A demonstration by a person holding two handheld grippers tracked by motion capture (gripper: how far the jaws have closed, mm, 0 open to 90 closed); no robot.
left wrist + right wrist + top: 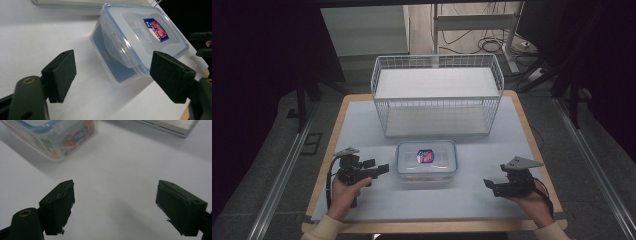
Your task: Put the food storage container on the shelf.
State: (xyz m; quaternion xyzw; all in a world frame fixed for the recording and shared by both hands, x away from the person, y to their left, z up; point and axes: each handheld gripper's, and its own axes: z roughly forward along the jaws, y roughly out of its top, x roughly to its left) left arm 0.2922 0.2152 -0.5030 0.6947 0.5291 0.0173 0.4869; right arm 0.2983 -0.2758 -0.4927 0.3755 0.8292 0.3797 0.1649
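A clear plastic food box (426, 161) with a blue-rimmed lid and a red and blue label lies shut on the white table top, in front of a white wire basket (437, 95). My left gripper (384, 168) is open just left of the box, jaws pointing at its short side. In the left gripper view the box (135, 37) lies close ahead, between and beyond the spread jaws of the left gripper (112, 75). My right gripper (488, 186) is open at the right front of the table, apart from the box. The right gripper view has a box corner (57, 137) at upper left.
The wire basket stands at the back of the table, with a flat white liner. The table's wooden edge (532, 135) runs along the right. Beyond the table are a desk frame (472, 22) and floor cables. A metal rail (282, 175) runs on the floor at left.
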